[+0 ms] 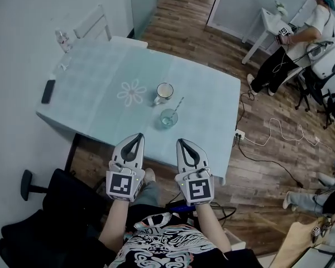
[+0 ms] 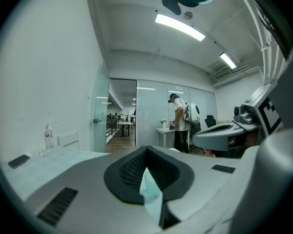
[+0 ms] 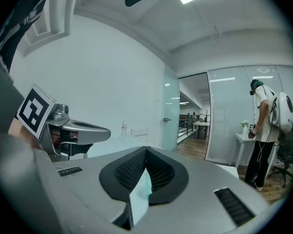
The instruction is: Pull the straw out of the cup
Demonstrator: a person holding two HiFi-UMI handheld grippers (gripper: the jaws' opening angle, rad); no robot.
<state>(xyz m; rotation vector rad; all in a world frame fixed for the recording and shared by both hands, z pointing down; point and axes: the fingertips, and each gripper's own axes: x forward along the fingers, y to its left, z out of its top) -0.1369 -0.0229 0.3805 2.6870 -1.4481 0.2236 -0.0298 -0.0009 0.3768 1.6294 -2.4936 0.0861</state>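
A clear glass cup (image 1: pixel 168 118) stands near the front edge of the table (image 1: pixel 95 82), and a thin straw (image 1: pixel 178 104) leans out of it to the upper right. Just behind it is a white mug (image 1: pixel 164 91). My left gripper (image 1: pixel 138 135) and right gripper (image 1: pixel 180 142) hover side by side in front of the table edge, short of the cup. Both are shut with nothing between the pads. In the left gripper view the cup (image 2: pixel 150 187) shows through the slit below the closed tips of the left gripper (image 2: pixel 146 150). The right gripper (image 3: pixel 146 150) is also closed tip to tip.
A black phone (image 1: pixel 48 91) lies at the table's left edge and a water bottle (image 1: pixel 61 39) stands at the far left corner beside a white chair (image 1: pixel 95 24). A person (image 1: pixel 295 38) works at a small white table at the back right. Cables (image 1: pixel 268 149) run across the wooden floor.
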